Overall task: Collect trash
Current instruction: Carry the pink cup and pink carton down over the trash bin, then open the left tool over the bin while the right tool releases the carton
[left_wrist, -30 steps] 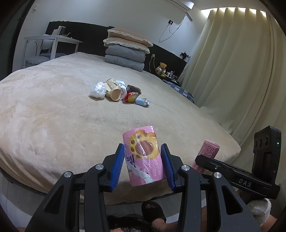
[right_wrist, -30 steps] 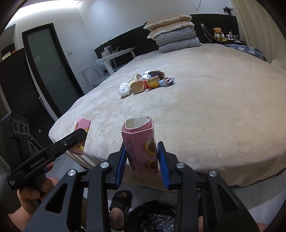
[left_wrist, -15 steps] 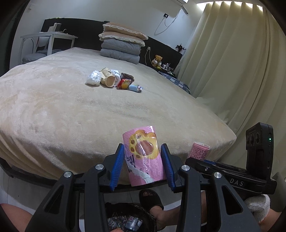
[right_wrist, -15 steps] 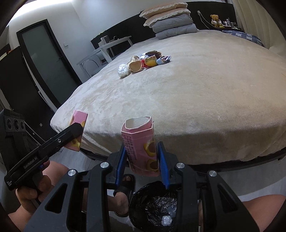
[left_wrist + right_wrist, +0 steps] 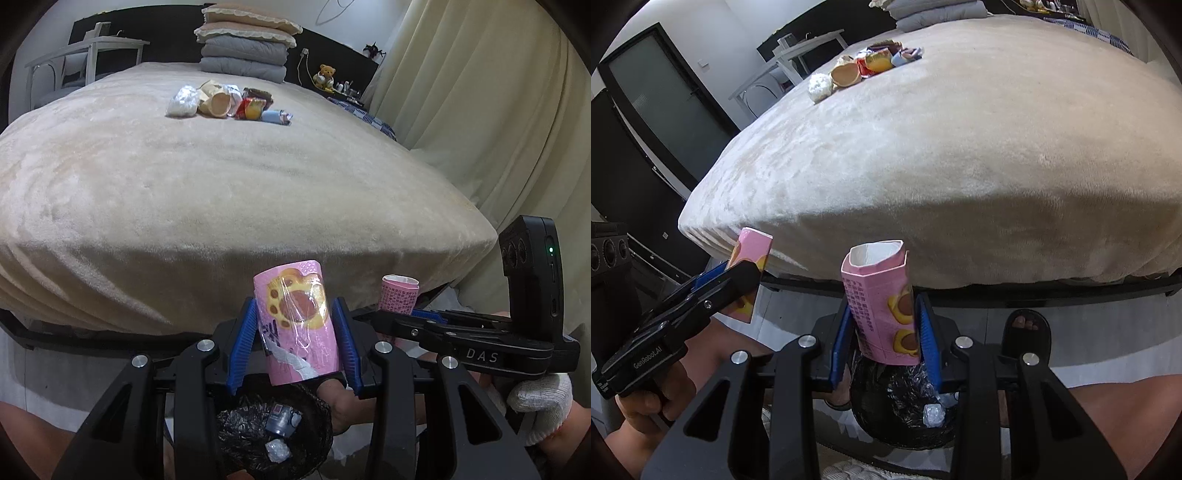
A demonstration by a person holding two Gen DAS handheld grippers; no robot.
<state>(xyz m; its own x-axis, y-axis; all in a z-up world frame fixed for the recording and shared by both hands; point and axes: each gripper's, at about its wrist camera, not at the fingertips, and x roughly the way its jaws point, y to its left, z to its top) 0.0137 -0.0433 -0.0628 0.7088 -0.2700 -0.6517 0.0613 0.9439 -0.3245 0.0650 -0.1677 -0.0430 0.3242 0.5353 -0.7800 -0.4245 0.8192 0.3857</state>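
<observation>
Both grippers are sitting low at the foot of the bed (image 5: 221,206) and each one is carrying something. The left gripper (image 5: 297,345) is clamping a pink snack wrapper (image 5: 297,325) between its blue pads, upright, printed face toward the camera. The right gripper (image 5: 884,332) is squeezing an opened pink carton (image 5: 882,306), torn mouth up, jaws pressed flat on its two sides.

Directly beneath both sets of jaws the black-lined trash bin (image 5: 273,432) is waiting on the floor. A few pieces are already lying inside it: a small bluish packet and a crumpled clear scrap, though what exactly they are is hard to say at this angle. So some collecting looks done, and these two pink items seem to be next in, since they are hanging right above the bin's mouth, neither one let go yet.

Far ahead of the jaws, well apart, a cluster of litter (image 5: 229,101) is still lying in the middle of the bed: a white crumpled ball, a tan paper cup on its side, red and yellow wrappers, a small blue-and-white pack. By my reading the job is only partly through, with that whole pile left to fetch after this drop.
</observation>
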